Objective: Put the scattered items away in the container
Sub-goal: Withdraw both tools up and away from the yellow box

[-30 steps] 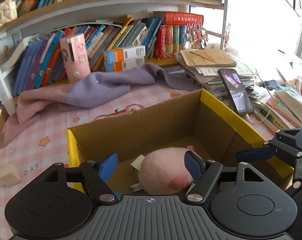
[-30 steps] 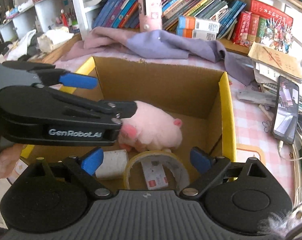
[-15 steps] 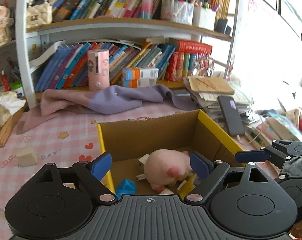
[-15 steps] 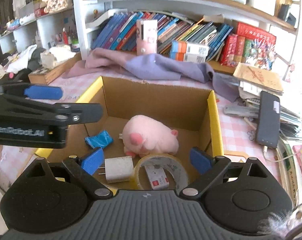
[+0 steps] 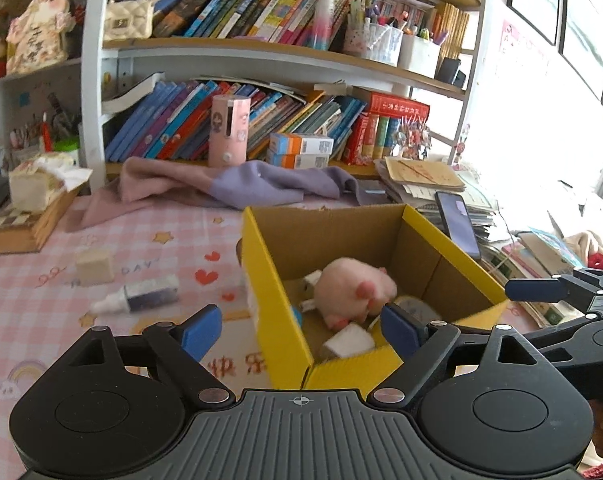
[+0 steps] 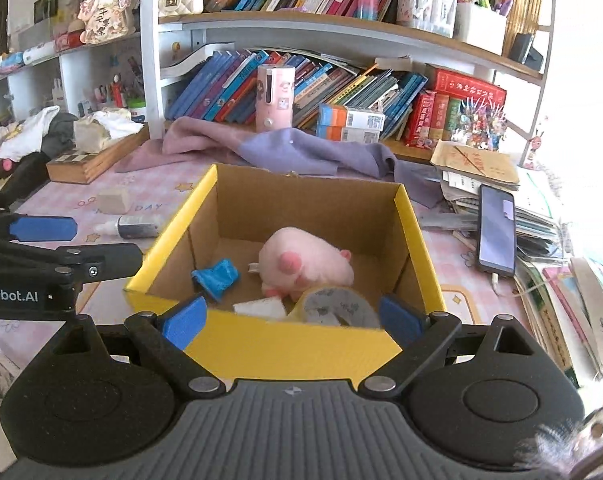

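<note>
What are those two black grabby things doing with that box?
A person is tidying with a gripper in each hand. The left gripper and right gripper are both open and empty, near the cardboard box. Inside it lie a pink plush toy, a tape roll, a white charger and something blue. A small bottle and a beige block wait outside on the table.

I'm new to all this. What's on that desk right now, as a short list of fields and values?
container: cardboard box with yellow rim, open top
inside box: pink plush toy, blue wrapper, tape roll, white charger
left outside: small bottle lying on its side, beige block
left gripper: open, empty
right gripper: open, empty
</note>
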The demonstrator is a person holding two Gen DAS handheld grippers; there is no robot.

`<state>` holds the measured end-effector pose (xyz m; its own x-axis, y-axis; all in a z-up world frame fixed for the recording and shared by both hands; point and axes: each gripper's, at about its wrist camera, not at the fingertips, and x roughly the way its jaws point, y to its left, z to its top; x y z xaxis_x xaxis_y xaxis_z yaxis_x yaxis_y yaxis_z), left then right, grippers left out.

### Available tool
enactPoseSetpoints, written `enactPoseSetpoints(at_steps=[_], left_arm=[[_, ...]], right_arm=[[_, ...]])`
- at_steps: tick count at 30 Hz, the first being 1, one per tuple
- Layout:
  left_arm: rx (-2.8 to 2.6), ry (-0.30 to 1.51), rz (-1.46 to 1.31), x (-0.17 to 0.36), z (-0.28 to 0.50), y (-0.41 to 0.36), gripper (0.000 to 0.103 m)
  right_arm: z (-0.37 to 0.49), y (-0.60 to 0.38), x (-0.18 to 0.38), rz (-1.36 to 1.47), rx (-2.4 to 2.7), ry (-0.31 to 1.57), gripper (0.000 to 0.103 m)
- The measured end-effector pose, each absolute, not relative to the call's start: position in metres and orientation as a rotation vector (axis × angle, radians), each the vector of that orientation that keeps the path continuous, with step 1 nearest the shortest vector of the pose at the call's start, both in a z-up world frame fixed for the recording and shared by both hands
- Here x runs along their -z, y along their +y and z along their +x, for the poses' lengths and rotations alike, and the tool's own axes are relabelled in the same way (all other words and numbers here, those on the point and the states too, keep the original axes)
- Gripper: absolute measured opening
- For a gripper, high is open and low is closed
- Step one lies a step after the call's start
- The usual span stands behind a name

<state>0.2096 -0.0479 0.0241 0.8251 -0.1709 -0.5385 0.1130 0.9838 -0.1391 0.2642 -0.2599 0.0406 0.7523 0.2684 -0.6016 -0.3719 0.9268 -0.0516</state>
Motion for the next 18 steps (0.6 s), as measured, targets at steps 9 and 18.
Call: enactPoseSetpoints(at_steps=[9, 18], left_arm=[[0.158, 0.556, -0.131, -0.026, 0.166, -0.008, 0.089], [0.114, 0.565, -0.094, -0.017, 0.122, 0.024, 0.089]], right_arm=[[0.211, -0.239, -0.04, -0.156, -0.261, 0.63, 0.094], [0.165, -0.213, -0.028, -0.142, -0.198, 0.647, 0.094]])
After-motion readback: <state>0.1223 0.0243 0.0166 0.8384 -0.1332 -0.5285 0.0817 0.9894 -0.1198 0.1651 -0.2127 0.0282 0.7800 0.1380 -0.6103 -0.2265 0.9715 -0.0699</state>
